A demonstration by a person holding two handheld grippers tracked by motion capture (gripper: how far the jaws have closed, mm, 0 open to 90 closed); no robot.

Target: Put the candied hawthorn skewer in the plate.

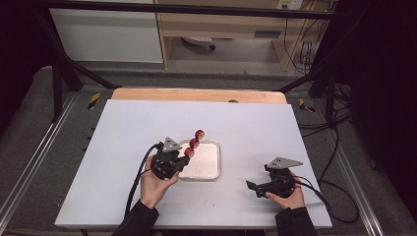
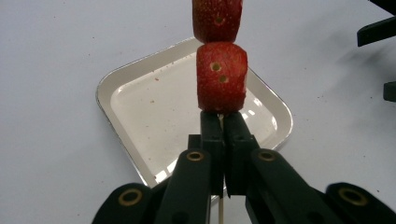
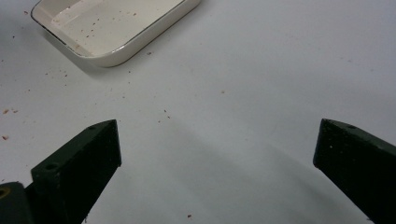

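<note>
**Ana:** Fingers [image 2: 212,135] of the left gripper [image 1: 173,162] are pinched tight on the thin wooden skewer [image 2: 221,212], right under the lowest strawberry piece [image 2: 221,77]. See it? Three red chunks [image 1: 194,143] strung along the stick, angled up and away over the white tray [image 1: 209,173].

**Ben:** Got it. That's a skinny stick between flat black pads, though. If the grip slackens or the hand tips, I'd guess the skewer swivels and the fruit end drops.

**Ana:** Onto the tray at best, onto the white table [image 1: 123,128] at worst. Those holes in the bottom piece also look worn, so a jolt might let it slide or split off.

**Ben:** And the right gripper [image 1: 256,187]?

**Ana:** Spread wide, holding nothing, resting low near the table well off to the right of the tray. From its own camera the tray corner [image 3: 116,51] sits far ahead, crumbs scattered between.

**Ben:** So if it comes in to help, a fast approach could knock the top chunk [image 1: 199,133] or nudge the tray.

**Ana:** Exactly. Slow and level, I'd say.
</note>
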